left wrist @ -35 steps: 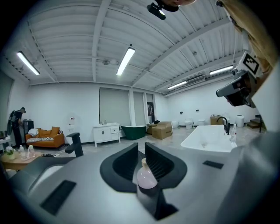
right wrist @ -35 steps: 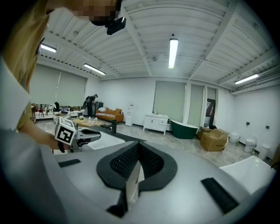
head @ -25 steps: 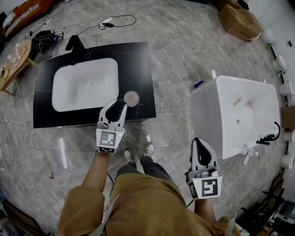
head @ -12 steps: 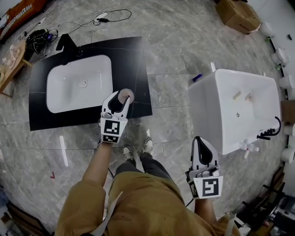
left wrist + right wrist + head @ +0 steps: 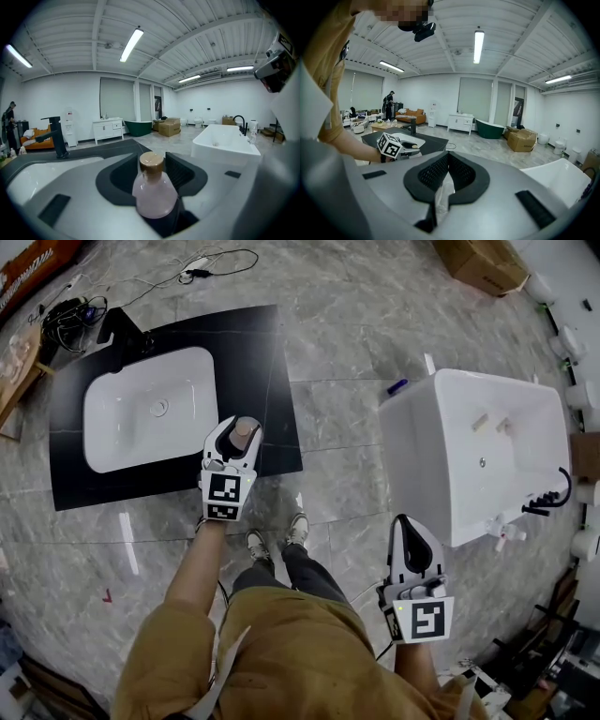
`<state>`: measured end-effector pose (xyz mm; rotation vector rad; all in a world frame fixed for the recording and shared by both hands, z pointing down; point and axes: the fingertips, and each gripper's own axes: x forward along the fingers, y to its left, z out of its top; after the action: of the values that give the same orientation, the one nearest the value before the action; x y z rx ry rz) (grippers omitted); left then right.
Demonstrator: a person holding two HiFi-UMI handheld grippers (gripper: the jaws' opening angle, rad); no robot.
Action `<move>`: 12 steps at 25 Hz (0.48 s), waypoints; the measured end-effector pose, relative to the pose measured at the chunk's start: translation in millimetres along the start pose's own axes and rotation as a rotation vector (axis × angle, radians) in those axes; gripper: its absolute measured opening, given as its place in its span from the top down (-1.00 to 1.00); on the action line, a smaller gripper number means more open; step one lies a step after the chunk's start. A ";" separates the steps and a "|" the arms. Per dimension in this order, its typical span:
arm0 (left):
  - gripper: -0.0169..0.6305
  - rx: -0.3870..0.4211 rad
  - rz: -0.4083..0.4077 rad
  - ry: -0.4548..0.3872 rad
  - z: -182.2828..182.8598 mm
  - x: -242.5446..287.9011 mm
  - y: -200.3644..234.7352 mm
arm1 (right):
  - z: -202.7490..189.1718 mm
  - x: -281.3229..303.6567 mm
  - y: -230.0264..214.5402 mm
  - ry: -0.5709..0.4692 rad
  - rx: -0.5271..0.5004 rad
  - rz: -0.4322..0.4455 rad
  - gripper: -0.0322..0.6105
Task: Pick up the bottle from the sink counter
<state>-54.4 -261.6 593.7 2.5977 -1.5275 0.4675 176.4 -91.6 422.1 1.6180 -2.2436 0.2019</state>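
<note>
A small pale pink bottle with a tan cap stands upright near the front right corner of the black sink counter. My left gripper reaches over the counter's front edge, and the bottle stands between its jaws. Those jaws are opening, and dark gaps show between the pads and the bottle's neck. My right gripper hangs low at the right over the floor, away from the counter. Its dark pads meet at the tip with nothing between them.
A white basin is set into the counter, with a black faucet behind it. A white bathtub stands to the right. Cables and a cardboard box lie on the marble floor beyond. The person's shoes are just below the counter.
My left gripper has moved forward until the bottle is between its jaws, which have widened. The right gripper has stayed where it was.
</note>
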 end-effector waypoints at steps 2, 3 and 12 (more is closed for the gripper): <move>0.42 -0.003 0.005 -0.007 -0.1 2.9 0.5 | -1.8 0.4 -1.8 0.008 0.000 -0.003 0.89; 0.42 -0.003 0.006 -0.011 -0.1 4.1 0.5 | -2.6 0.7 -2.5 0.009 -0.001 -0.005 0.89; 0.42 -0.017 0.021 -0.019 -6.4 14.9 1.8 | -9.2 3.9 -5.6 0.029 0.003 -0.013 0.89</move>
<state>-50.6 -273.4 604.2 2.5829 -1.5584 0.4313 182.5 -93.9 431.5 1.6202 -2.2121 0.2240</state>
